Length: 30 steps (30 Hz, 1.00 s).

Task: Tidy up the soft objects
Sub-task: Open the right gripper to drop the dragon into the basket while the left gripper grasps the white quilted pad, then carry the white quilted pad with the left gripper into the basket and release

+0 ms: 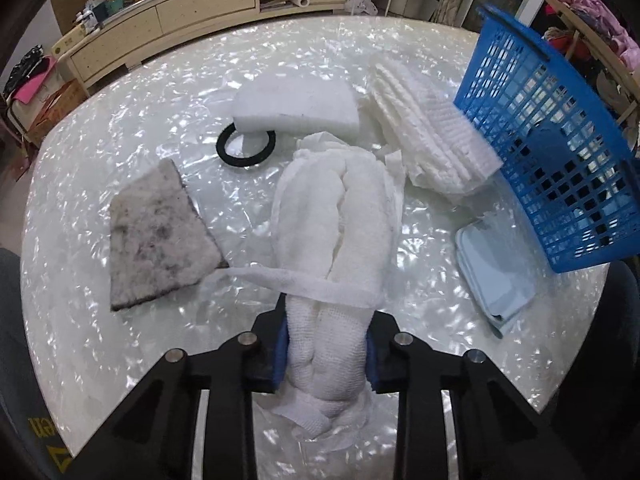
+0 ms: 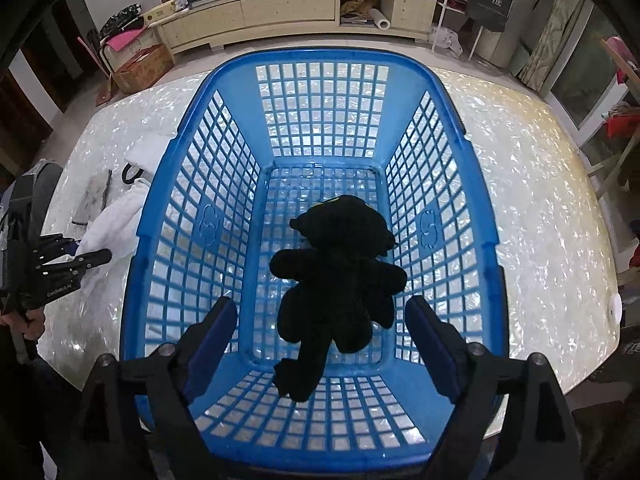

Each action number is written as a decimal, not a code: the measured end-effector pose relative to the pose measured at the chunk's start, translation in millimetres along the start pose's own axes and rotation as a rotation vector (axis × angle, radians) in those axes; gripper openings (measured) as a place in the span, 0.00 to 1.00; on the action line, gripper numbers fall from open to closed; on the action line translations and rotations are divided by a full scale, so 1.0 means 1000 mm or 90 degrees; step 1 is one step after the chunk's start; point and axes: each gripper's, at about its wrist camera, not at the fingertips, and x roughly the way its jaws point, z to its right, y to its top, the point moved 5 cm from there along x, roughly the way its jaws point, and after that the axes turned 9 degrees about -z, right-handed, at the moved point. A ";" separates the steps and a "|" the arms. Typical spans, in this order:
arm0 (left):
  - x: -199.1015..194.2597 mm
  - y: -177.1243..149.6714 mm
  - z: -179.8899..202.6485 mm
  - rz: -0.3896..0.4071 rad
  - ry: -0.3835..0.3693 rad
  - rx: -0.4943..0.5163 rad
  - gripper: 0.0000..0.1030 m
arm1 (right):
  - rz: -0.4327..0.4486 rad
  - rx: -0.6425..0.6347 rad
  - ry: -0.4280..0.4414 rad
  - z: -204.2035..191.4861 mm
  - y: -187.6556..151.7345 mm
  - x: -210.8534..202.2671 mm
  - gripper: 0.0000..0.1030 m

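Two grippers — left gripper (image 1: 326, 354) clamping gauze bundle (image 1: 334, 232), right gripper (image 2: 322, 346) agape, bundle's underside hidden.

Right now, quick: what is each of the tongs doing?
Left tongs: closed on the white gauze cloth.
Right tongs: open, holding nothing, above the blue basket with the black plush toy inside.

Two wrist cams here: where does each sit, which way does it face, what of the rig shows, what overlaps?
Left wrist: sits on the left gripper, low over the table, facing forward across it at the white gauze cloth clamped between its fingers.
Right wrist: sits on the right gripper, above the blue basket, facing down into it at the black plush toy; jaws open, toy lying free.
Shared: basket, gauze cloth, table and grey felt pad. The right view also catches the left gripper at its left edge.
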 end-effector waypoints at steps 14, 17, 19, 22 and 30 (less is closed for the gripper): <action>-0.077 -0.027 0.034 0.061 0.001 0.023 0.26 | 0.023 0.007 -0.007 0.007 -0.023 -0.022 1.00; -0.090 -0.029 0.042 0.072 0.002 0.028 0.26 | 0.029 0.008 -0.009 0.010 -0.028 -0.027 1.00; -0.099 -0.028 0.047 0.082 0.003 0.034 0.26 | 0.034 0.009 -0.009 0.014 -0.029 -0.027 1.00; -0.112 -0.027 0.056 0.094 0.013 0.042 0.26 | 0.038 0.008 -0.007 0.017 -0.033 -0.029 1.00; -0.145 -0.019 0.082 0.130 0.025 0.070 0.26 | 0.047 0.011 0.001 0.026 -0.040 -0.033 1.00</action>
